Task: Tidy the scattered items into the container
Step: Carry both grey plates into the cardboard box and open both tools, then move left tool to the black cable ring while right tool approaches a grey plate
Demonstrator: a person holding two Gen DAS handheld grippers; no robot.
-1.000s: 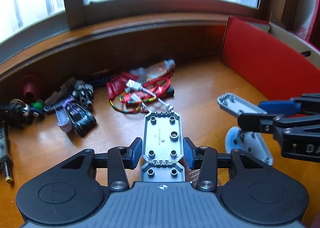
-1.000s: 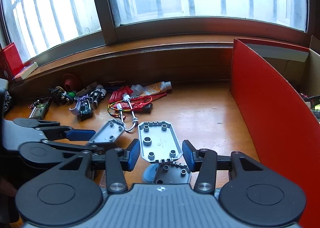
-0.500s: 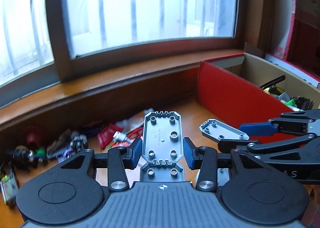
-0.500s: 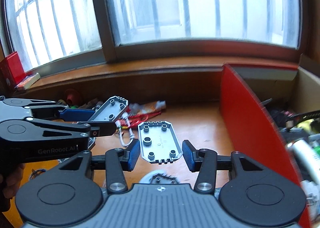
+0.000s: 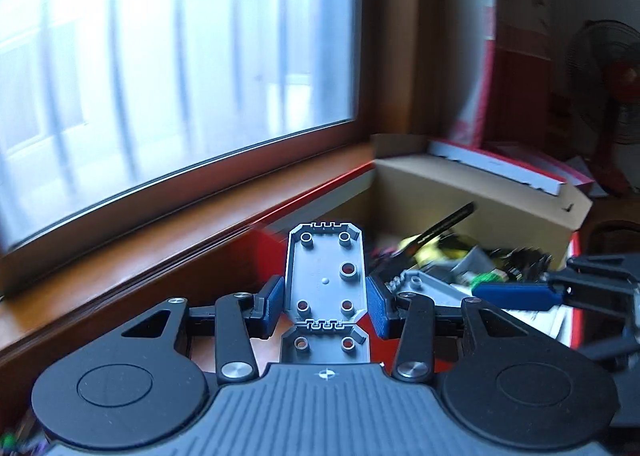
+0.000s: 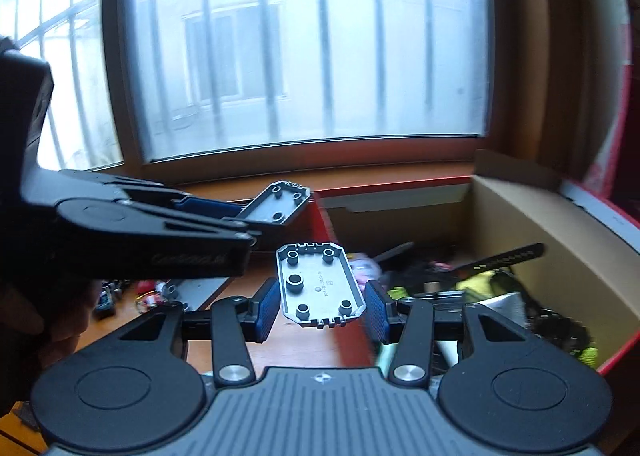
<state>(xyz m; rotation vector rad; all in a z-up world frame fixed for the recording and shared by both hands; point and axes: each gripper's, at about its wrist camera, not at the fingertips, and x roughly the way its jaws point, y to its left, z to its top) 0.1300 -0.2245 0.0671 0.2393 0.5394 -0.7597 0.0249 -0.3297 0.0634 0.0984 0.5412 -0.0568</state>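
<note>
My left gripper is shut on a grey plastic plate with round studs, held in the air near the left wall of the red cardboard box. My right gripper is shut on a second grey plastic plate, also raised, just left of the box. In the right wrist view the left gripper and its plate show at the left, above the box's near red wall. The box holds several small items, among them a black strip.
A wooden window sill and a large window run behind. Scattered small items lie on the wooden table at lower left. A standing fan is at far right.
Both grippers have lifted their grey plates off the table and swung right toward the red box. The scattered pile has dropped out of the left wrist view.
</note>
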